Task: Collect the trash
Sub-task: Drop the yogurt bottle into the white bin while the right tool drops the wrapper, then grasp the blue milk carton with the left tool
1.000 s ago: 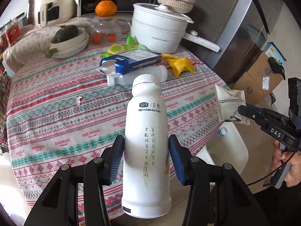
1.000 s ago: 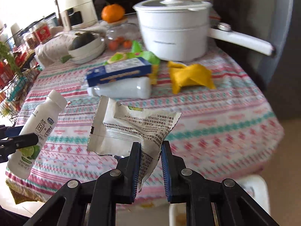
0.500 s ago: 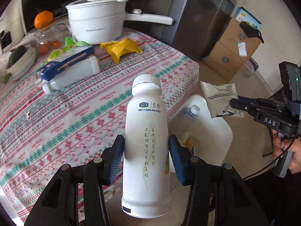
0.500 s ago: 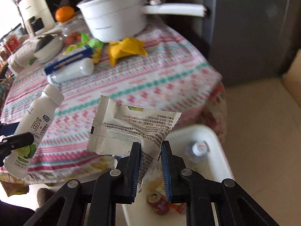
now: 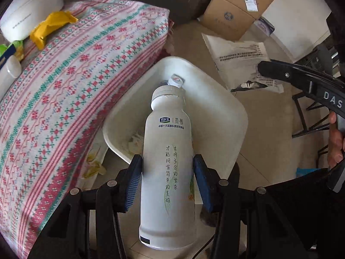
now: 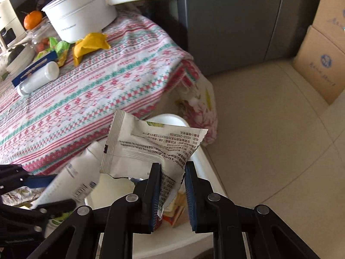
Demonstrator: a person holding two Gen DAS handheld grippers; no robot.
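Tablecloth (image 5: 71,90) edge just beside bin (image 5: 235,116).

The bin (image 5: 235,116) stands on the floor just beside the table's (image 5: 90,69) edge. Above the bin hang a bottle (image 5: 168,168) and, right of it, a wrapper (image 5: 239,62). On the table, well behind the bin, sits a pot (image 6: 82,19); boxes (image 5: 235,8) stand beyond the bin.

Your left gripper (image 5: 167,184) and right gripper (image 6: 172,194) are black, silver-screwed, with ribbed blue pads; one arm reads "DAS"; dark sleeve (image 5: 306,205)
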